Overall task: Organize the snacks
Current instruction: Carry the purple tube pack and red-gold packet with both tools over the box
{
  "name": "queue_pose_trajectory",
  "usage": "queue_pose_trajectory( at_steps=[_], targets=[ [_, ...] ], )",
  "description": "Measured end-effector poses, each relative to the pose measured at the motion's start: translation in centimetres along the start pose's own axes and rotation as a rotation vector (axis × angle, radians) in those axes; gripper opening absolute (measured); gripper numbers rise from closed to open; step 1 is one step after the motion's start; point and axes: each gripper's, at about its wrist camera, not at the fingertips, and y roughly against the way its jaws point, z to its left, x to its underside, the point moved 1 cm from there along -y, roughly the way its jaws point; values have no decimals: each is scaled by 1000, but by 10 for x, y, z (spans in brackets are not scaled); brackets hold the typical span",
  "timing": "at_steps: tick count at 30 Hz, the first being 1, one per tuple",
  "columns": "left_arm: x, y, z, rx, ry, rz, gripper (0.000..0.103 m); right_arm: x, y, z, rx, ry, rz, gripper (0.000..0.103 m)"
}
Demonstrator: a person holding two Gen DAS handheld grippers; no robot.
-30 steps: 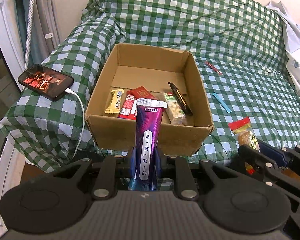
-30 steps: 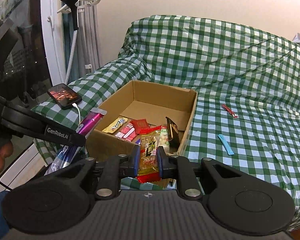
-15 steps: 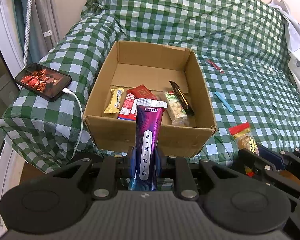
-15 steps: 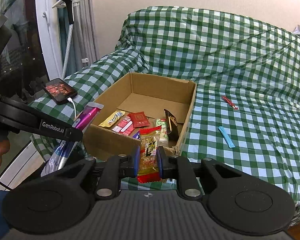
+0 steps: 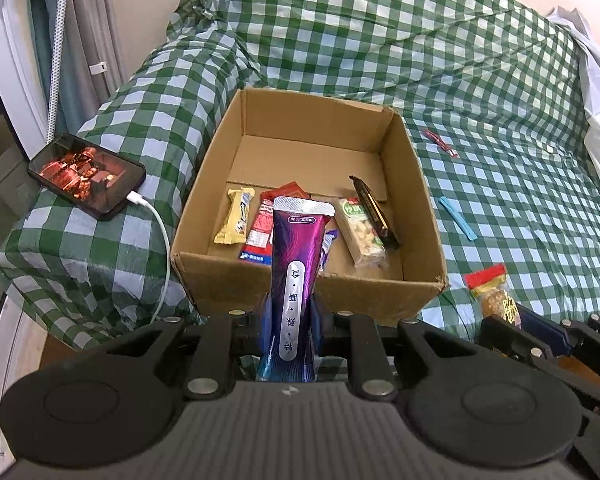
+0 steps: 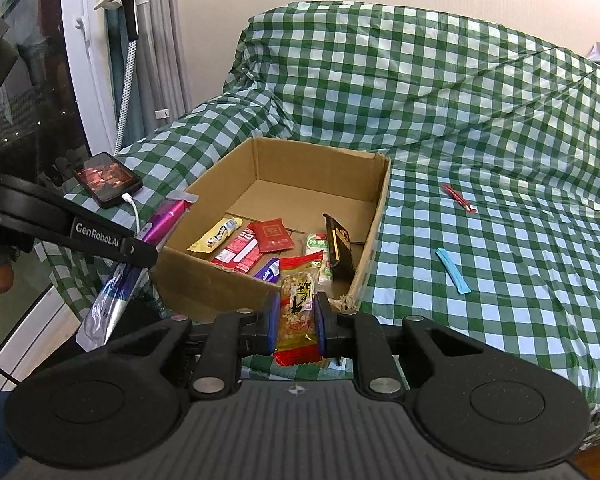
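The back half of the cardboard box (image 5: 312,160) is bare floor, open from above. Its front half is crowded with wrappers, and a dark packet (image 5: 374,210) leans on the right wall. The near wall (image 5: 300,292) stands before both my claws. To my left the phone (image 5: 86,176) and its white cable (image 5: 162,248) lie close beside the box.

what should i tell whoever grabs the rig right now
Left gripper: shut on the purple pouch, near the front wall of the cardboard box.
Right gripper: shut on the peanut packet, also short of the box.
Done: several snacks already lie in the box.
Left: drop both held snacks in, then collect the blue stick and red stick from the checked cover.
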Motion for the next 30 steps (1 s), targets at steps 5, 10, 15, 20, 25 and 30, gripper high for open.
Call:
queue_pose_trajectory(
  at_steps=[5,10,15,20,25,30],
  targets=[
    [-12,-8,4,0,11,-2,22,-4,-12,0,4,16,9,19],
    [-26,-16,6,1,23,-8,22,-12,-26,-1,8,24,17,19],
    [-43,-26,9,-1,32,-13,22,-26,-40,-2,2,26,11,19],
    [-60,-41,14,-8,46,-7,22,-41,-59,-2,-3,32,9,19],
    [-76,-59,18,-14,62,7,22,-54,-83,-2,-12,31,17,19],
    [-92,-84,17,-17,62,22,22,-63,-111,-3,-23,32,39,19]
  ],
)
